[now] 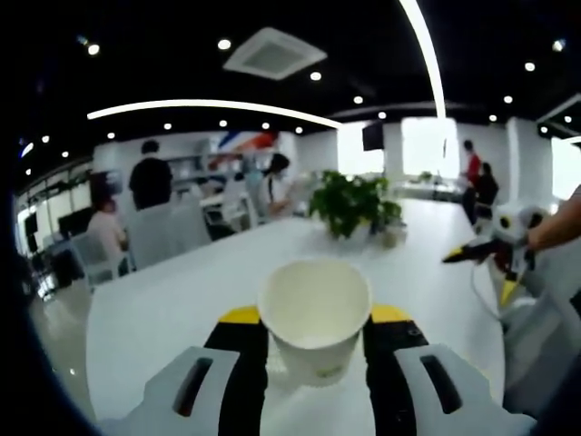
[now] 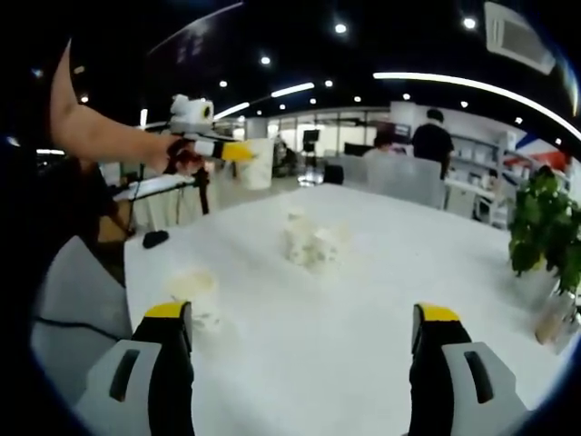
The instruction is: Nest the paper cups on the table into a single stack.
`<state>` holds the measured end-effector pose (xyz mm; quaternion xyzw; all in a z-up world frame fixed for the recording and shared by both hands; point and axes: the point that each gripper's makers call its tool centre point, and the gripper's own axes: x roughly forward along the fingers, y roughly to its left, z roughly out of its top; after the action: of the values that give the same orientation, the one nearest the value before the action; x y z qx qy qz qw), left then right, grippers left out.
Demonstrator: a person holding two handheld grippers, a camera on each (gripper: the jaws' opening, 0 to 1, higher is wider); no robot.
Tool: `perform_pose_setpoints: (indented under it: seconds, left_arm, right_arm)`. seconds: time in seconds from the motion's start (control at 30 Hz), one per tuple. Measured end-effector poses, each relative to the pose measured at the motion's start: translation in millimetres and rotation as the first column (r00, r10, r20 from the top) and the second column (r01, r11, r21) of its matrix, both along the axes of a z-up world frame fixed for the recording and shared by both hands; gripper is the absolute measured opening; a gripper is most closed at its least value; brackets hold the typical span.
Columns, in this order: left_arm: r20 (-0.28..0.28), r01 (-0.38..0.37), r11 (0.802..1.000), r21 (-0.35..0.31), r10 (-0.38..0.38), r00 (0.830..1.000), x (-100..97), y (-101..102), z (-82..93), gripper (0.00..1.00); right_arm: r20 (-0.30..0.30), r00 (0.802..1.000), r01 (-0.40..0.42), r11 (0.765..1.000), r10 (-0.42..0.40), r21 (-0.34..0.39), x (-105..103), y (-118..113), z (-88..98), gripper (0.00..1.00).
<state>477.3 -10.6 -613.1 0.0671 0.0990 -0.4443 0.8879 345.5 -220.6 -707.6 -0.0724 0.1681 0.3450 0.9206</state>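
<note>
Left gripper (image 1: 313, 350) clamps a paper cup (image 1: 315, 313) aloft; our right gripper (image 2: 304, 350) gapes empty. Blurred cups (image 2: 309, 243), perhaps several, cluster at twelve o'clock on the table (image 2: 363, 309). Squeezing harder could crush the cup's wall.

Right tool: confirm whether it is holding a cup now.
No. The right tool stands wide open over bare table, with the cups lying farther ahead, untouched.

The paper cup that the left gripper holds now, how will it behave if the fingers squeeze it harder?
The paper cup is probably light and thin-walled: its open rim looks round and undented between the left gripper fingers, so the present grip seems gentle. A harder squeeze would likely turn the rim oval or crease it. It looks empty, so it may slip or tip easily.
</note>
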Motion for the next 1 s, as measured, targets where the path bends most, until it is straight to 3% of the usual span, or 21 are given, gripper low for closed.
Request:
perform_pose_setpoints:
  seconds: [1.0]
  left_arm:
    - [-0.017, 0.070, 0.997, -0.021, -0.070, 0.997, -55.5, -31, 6.3, 0.39]
  right_arm:
    - [0.008, 1.000, -0.012, 1.000, 0.011, 0.011, -8, 3, 6.4, 0.99]
